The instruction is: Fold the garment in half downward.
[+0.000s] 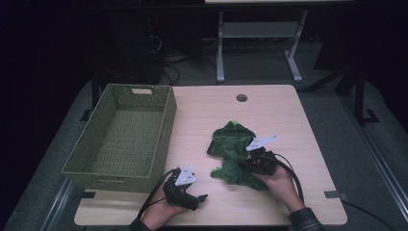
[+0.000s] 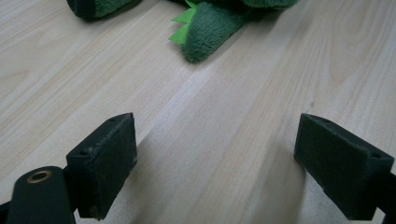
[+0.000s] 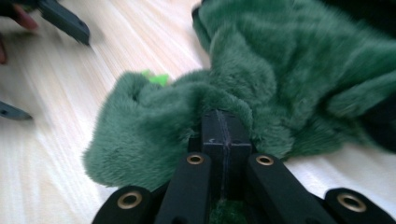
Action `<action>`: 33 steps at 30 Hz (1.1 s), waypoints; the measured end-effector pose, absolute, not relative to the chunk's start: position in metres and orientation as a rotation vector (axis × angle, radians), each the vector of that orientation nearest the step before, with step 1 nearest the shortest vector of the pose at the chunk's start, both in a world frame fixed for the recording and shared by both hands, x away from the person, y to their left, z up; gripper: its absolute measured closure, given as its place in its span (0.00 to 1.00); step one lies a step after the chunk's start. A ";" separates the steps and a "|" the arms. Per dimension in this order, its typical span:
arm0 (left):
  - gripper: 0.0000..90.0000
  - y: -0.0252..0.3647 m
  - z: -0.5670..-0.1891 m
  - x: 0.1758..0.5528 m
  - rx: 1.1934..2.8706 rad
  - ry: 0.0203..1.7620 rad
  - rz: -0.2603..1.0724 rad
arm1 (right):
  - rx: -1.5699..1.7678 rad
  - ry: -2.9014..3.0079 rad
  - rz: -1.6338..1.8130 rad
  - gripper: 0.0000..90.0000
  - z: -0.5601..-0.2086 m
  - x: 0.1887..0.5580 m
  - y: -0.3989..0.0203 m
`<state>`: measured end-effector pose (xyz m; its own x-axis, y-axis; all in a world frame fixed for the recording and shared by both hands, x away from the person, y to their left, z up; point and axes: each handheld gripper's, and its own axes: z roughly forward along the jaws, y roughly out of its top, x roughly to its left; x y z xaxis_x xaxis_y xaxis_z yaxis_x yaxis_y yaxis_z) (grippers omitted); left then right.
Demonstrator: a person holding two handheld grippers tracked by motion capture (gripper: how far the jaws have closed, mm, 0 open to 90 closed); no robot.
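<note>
A dark green plush toy point(image 1: 230, 143) with light green spikes lies crumpled on the wooden table point(image 1: 279, 115), right of centre. My right gripper point(image 1: 244, 164) is at the toy's near edge, its jaws pressed together on a fold of the green fur point(image 3: 289, 70), seen close in the right gripper view point(image 3: 223, 135). My left gripper point(image 1: 197, 200) rests low near the table's front edge, left of the toy, open with bare wood between its jaws point(image 2: 224, 158). One limb of the toy point(image 2: 210, 32) lies ahead of it, untouched.
An empty olive-green wicker basket point(image 1: 166, 130) stands at the table's left side and overhangs its edge. A round cable hole point(image 1: 241, 97) sits near the far edge. Beyond the table are a dark floor and a metal table frame point(image 1: 221, 53).
</note>
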<state>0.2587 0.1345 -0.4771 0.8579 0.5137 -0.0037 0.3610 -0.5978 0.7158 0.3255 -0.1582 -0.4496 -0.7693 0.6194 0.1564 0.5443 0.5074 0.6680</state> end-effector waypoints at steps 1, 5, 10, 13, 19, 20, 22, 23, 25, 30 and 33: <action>0.14 0.134 -0.477 0.259 2.273 0.630 0.261 | 1.026 2.652 1.100 1.00 -0.453 0.327 -0.157; 0.14 0.134 -0.477 0.259 2.273 0.631 0.260 | 1.034 2.692 1.080 1.00 -0.464 0.330 -0.154; 0.14 0.135 -0.477 0.259 2.273 0.631 0.260 | 1.047 2.703 1.076 1.00 -0.465 0.330 -0.157; 0.14 0.135 -0.477 0.259 2.273 0.631 0.261 | 1.034 2.692 1.063 0.98 -0.463 0.328 -0.155; 0.14 0.134 -0.477 0.259 2.270 0.631 0.260 | 1.029 2.625 1.136 0.88 -0.441 0.324 -0.169; 0.14 0.134 -0.477 0.259 2.270 0.631 0.262 | 1.035 2.613 1.146 0.87 -0.438 0.323 -0.172; 0.14 0.134 -0.477 0.259 2.270 0.632 0.262 | 1.047 2.591 1.166 0.86 -0.434 0.322 -0.181; 0.14 0.134 -0.477 0.259 2.270 0.631 0.262 | 1.053 2.581 1.173 0.85 -0.433 0.321 -0.186; 0.14 0.134 -0.477 0.259 2.270 0.631 0.263 | 1.071 2.567 1.171 0.83 -0.430 0.317 -0.196; 0.14 0.134 -0.477 0.259 2.270 0.632 0.262 | 1.104 2.540 1.162 0.79 -0.428 0.300 -0.225; 0.14 0.134 -0.477 0.259 2.270 0.632 0.260 | 1.130 2.517 1.182 0.78 -0.434 0.287 -0.245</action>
